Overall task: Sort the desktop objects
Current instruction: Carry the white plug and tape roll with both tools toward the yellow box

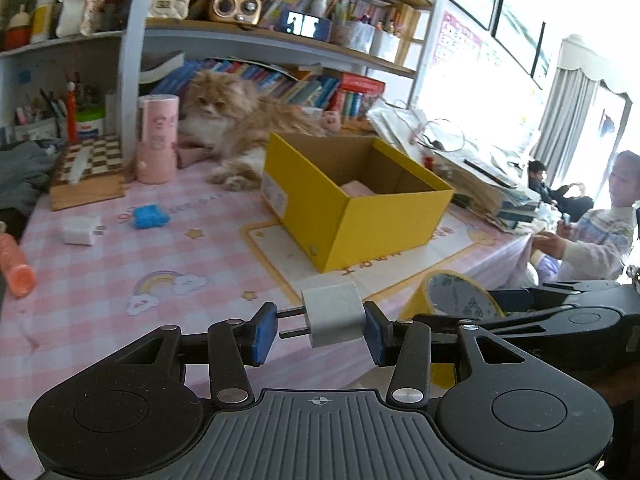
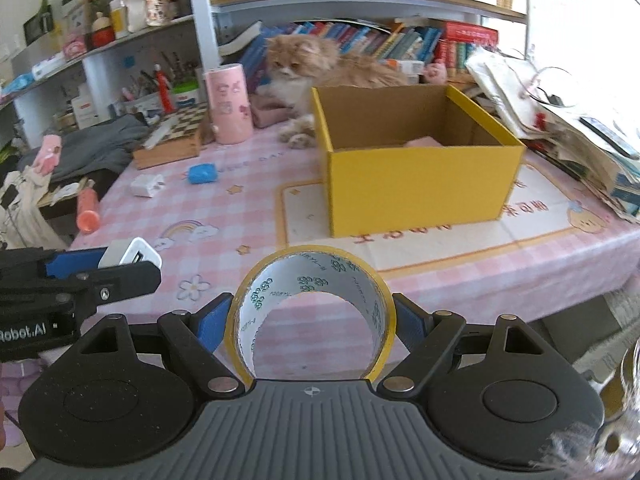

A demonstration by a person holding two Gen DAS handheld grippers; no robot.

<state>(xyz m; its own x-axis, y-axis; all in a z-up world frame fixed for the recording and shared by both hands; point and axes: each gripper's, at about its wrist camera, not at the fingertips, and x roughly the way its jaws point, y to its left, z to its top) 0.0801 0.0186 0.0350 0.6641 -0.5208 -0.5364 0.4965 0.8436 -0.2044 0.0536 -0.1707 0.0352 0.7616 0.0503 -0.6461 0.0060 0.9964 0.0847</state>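
My left gripper (image 1: 320, 330) is shut on a white charger plug (image 1: 334, 314), prongs pointing left, held above the pink checked tablecloth (image 1: 100, 280). It also shows in the right wrist view (image 2: 130, 254). My right gripper (image 2: 312, 320) is shut on a yellow tape roll (image 2: 310, 310), also seen in the left wrist view (image 1: 452, 292). An open yellow box (image 1: 352, 196) (image 2: 416, 160) stands ahead with something pink inside. A second white charger (image 1: 80, 232) (image 2: 147, 185), a blue object (image 1: 149, 216) (image 2: 203, 173) and an orange bottle (image 1: 14, 260) (image 2: 88, 208) lie on the cloth at left.
A fluffy orange cat (image 1: 236, 120) (image 2: 312, 68) lies behind the box. A pink cylinder (image 1: 157, 138) (image 2: 230, 102) and a chessboard box (image 1: 86, 172) stand at back left. A stack of papers (image 2: 568, 128) sits right. A child (image 1: 600, 224) stands at the table's right edge.
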